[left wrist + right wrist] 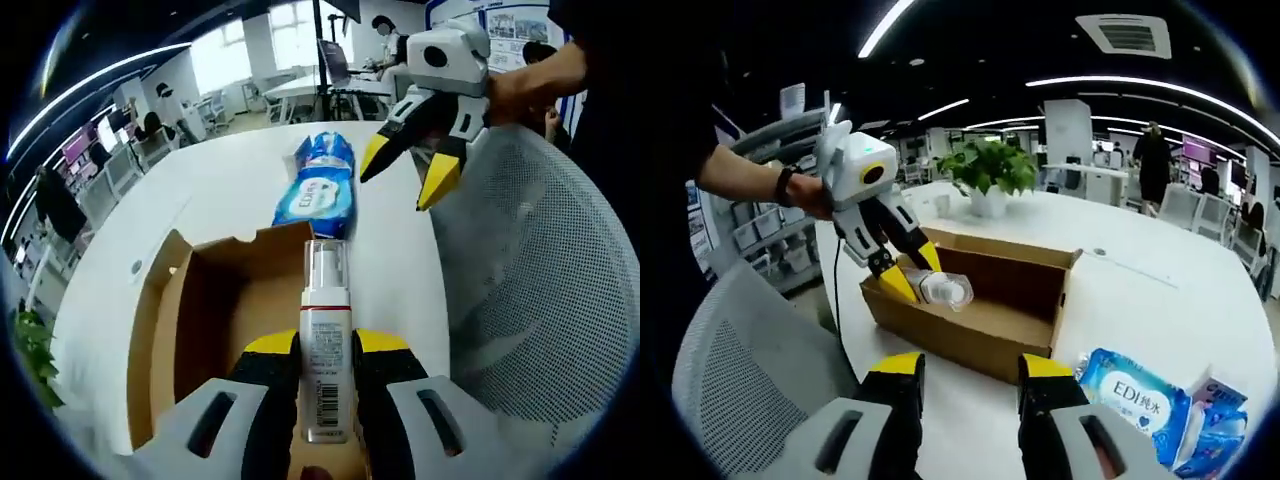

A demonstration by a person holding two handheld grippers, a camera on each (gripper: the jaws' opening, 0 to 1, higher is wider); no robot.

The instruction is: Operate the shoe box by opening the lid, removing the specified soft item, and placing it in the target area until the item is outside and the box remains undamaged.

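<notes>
White pump bottle (pixel 325 345) clamped between left gripper (pixel 326 345) fingers above cardboard box (pixel 980 300), right gripper (pixel 967 372) fingers apart, empty

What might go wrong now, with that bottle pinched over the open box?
The left gripper holds the white pump bottle only by its sides above the cardboard box; it may slip and drop back in. The box sits near the table edge beside a mesh chair, so a bump might push it off. The open right gripper hovers close to the blue wipes pack and may nudge it.
</notes>
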